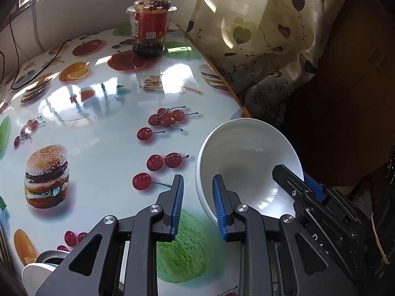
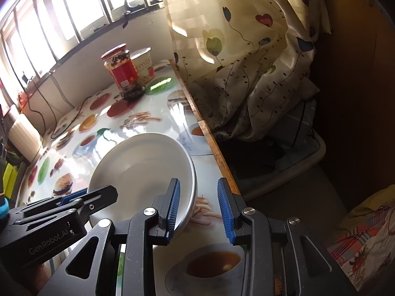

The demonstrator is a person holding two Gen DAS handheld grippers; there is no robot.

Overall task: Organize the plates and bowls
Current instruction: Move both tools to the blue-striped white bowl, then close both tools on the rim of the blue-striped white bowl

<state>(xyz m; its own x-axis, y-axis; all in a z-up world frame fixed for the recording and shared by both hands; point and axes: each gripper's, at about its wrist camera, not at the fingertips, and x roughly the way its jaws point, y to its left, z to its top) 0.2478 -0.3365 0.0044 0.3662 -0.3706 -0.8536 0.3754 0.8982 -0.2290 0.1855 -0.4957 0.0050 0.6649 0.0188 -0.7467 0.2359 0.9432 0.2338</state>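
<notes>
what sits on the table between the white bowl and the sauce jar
No objects: in the left wrist view, only bare glossy tablecloth with printed cherries and fries runs from the white bowl to the sauce jar.

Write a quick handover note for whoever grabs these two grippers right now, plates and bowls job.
Left gripper: open, straddling the near rim of the white bowl, one finger inside, one outside.
Right gripper: open, straddling the opposite rim the same way.
Bowl: tilted, near the table's right edge.
More white dishes sit by the table's near-left edge.
Done: nothing visibly stacked.
Left: grip the bowl, move it to the others.
</notes>
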